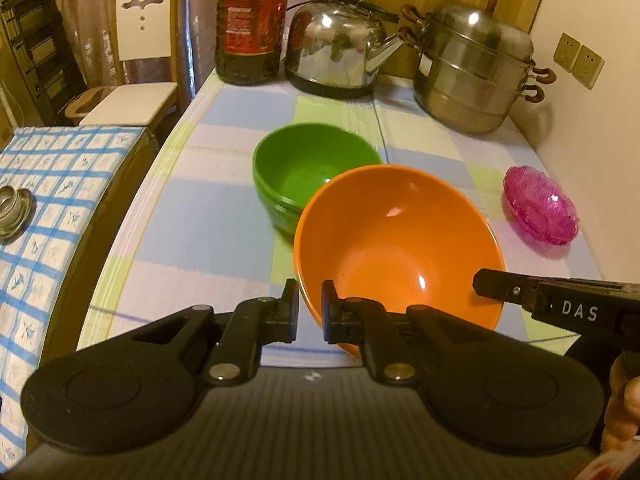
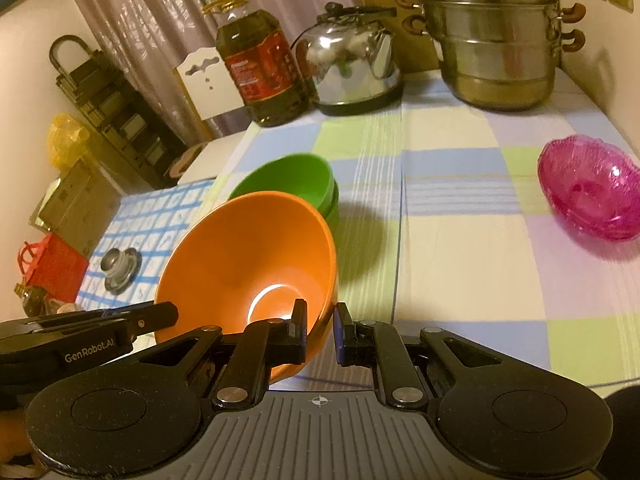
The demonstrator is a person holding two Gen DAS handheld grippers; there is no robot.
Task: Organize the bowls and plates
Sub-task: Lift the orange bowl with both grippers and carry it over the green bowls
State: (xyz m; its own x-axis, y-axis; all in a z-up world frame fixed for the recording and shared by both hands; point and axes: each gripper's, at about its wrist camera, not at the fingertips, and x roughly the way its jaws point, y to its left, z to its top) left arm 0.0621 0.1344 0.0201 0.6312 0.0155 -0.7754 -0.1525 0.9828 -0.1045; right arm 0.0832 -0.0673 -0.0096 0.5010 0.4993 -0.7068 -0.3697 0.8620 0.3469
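Note:
An orange bowl (image 1: 396, 240) (image 2: 248, 256) hangs tilted just above the checked tablecloth, held by both grippers. My left gripper (image 1: 311, 304) is shut on its near rim at the left. My right gripper (image 2: 321, 322) is shut on the rim at the opposite side. One finger of the right gripper (image 1: 496, 288) shows at the bowl's right edge in the left wrist view. Just behind the orange bowl stand green bowls (image 1: 312, 168) (image 2: 296, 180), nested in a stack. A pink glass bowl (image 1: 540, 210) (image 2: 592, 192) sits apart at the right.
Along the back of the table (image 1: 208, 216) stand an oil bottle (image 1: 252, 24), a steel kettle (image 1: 340, 48) and a stacked steel steamer pot (image 1: 472, 68). A lower surface with a blue-checked cloth (image 1: 52, 184) carries a metal lid at the left. A white chair (image 1: 136, 64) stands beyond it.

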